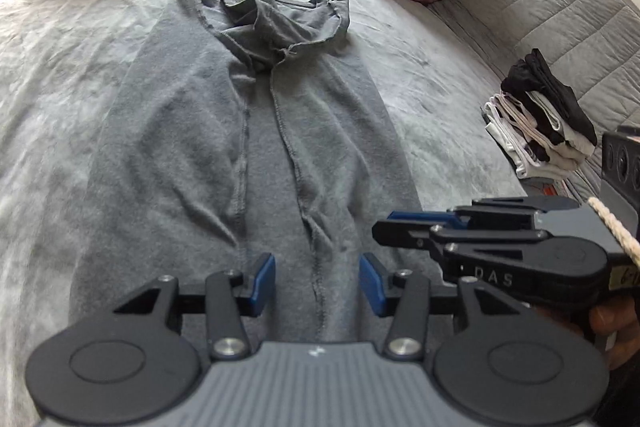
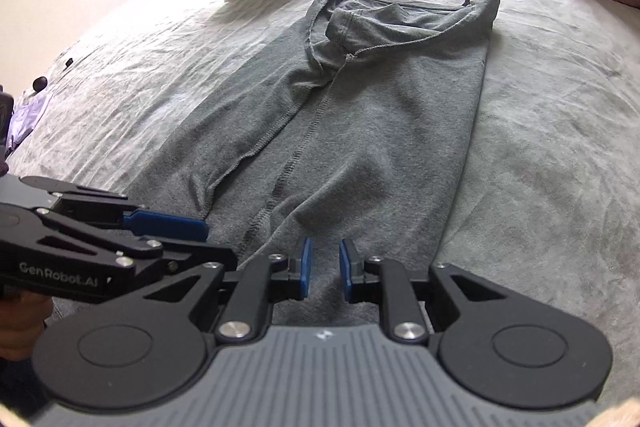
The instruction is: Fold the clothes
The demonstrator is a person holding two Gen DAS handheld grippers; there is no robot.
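Grey knit garment (image 1: 240, 131) lies flat on the pale grey bed (image 1: 60, 75), long axis running from 6 toward 12 o'clock away from both tools. Left tool (image 1: 317, 286) stands apart over the near hem; right tool (image 2: 325, 269), just beside it, nearly together, grips nothing. Neither is clearly nearer.

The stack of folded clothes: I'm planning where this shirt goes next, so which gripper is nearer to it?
Right. The right gripper is on the side of the stack of folded clothes; the left gripper hovers over the grey shirt, farther away.
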